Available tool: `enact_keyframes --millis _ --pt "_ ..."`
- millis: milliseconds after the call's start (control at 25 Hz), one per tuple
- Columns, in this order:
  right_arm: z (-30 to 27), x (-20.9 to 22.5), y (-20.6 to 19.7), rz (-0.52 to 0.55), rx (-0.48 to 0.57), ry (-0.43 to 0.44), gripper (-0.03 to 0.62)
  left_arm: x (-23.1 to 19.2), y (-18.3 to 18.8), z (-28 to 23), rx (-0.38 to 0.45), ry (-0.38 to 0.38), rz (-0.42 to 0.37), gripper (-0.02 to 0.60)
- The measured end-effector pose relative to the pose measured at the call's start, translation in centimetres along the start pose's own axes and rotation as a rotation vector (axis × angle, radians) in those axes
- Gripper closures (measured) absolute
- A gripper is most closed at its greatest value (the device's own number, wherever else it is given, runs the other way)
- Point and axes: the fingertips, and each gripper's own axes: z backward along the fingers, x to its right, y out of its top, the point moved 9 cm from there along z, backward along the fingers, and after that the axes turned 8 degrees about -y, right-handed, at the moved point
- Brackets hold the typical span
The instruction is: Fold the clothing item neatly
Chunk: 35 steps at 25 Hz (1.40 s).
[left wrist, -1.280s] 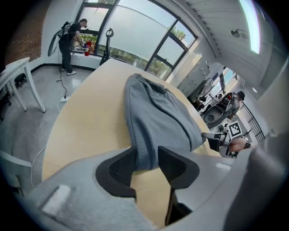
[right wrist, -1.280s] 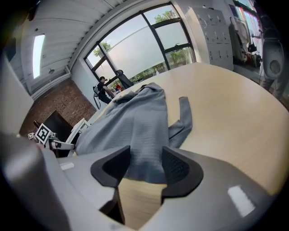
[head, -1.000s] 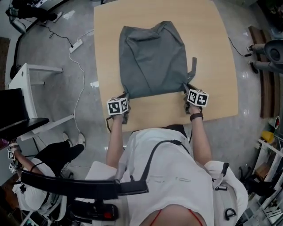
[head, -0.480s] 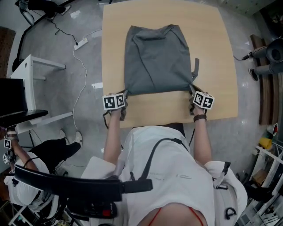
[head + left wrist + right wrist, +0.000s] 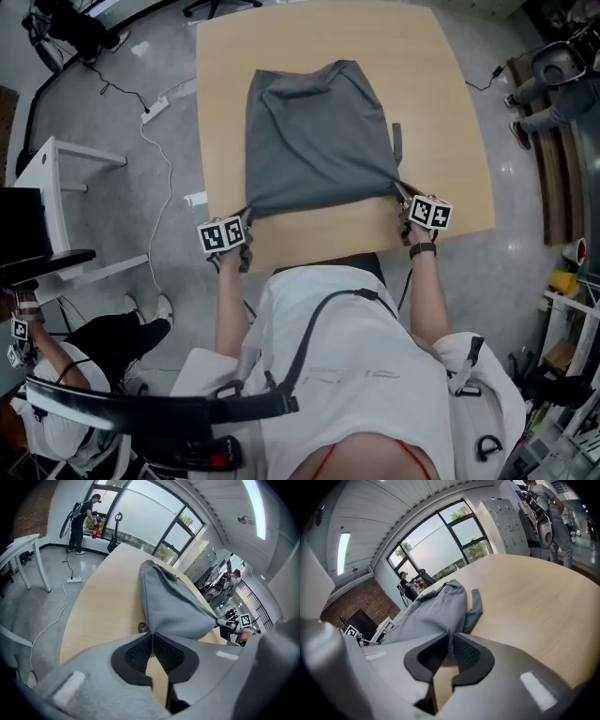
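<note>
1. Head view: the grey garment (image 5: pixel 319 141) lies flat on the counter (image 5: pixel 450 112), with its long axis running 12 to 6. We hold its near hem by both corners. The left gripper (image 5: pixel 246 217) is at the cloth's 7 o'clock and the right gripper (image 5: pixel 401 192) at 5, both equally near.
2. Left gripper view: our jaws are clenched on the hem corner, and the cloth stretches away toward 1.
3. Right gripper view: our jaws pinch the other corner, and the cloth runs off toward 11. We judge the fold goes toward 12.
</note>
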Motion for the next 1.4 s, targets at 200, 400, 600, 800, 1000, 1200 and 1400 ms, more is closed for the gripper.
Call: enact_keyframes --millis 200,400,600,800,1000,1200,1400 --pt "1.7 -0.1 -2.6 -0.012 -0.003 -0.017 0.556 0.1 -2.1 0.8 -0.017 0.002 -0.008 0.565" --pt "4.3 0.1 -4.9 -0.031 -0.021 -0.067 0.556 1.7 -5.5 2.3 -0.061 -0.018 -0.018 0.563" --pt "7.4 1.7 -8.1 -0.045 -0.089 -0.125 0.556 3.7 -10.0 2.9 -0.107 -0.046 0.012 0.563" --pt "8.5 2.8 -10.0 -0.015 -0.137 -0.140 0.554 4.1 -11.8 2.5 -0.077 -0.047 0.040 0.561" --pt "8.4 3.1 -11.8 -0.017 -0.175 -0.110 0.551 3.8 -13.9 3.3 -0.057 -0.046 0.041 0.557" --pt "8.6 1.8 -11.1 0.047 -0.092 -0.060 0.506 3.7 -14.6 5.0 0.029 0.055 0.087 0.531" --pt "13.9 4.8 -12.0 0.120 -0.001 -0.060 0.507 6.4 -17.6 7.5 0.029 0.253 0.076 0.525"
